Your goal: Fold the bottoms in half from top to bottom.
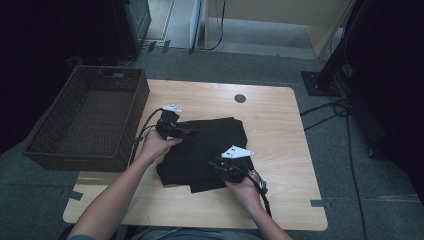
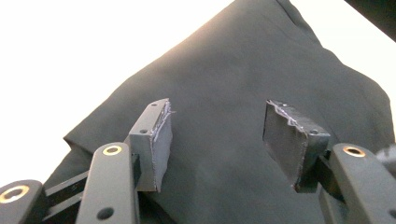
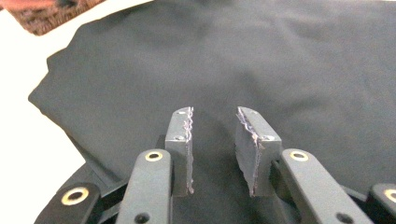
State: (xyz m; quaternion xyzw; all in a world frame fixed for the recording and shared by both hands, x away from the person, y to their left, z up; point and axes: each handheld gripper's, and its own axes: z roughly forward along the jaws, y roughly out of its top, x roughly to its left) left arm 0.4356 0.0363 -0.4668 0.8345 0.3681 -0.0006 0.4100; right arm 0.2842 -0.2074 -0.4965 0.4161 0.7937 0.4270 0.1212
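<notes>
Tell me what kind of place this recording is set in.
Probably a lab or workshop set up for recording, not a home. A small wooden table stands on grey carpet with loose cables trailing across the floor, a dark stand base sits beside it, and a wicker basket waits by the folded black cloth.

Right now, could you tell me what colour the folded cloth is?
Black, plain; the cloth shows best in the high view.
</notes>
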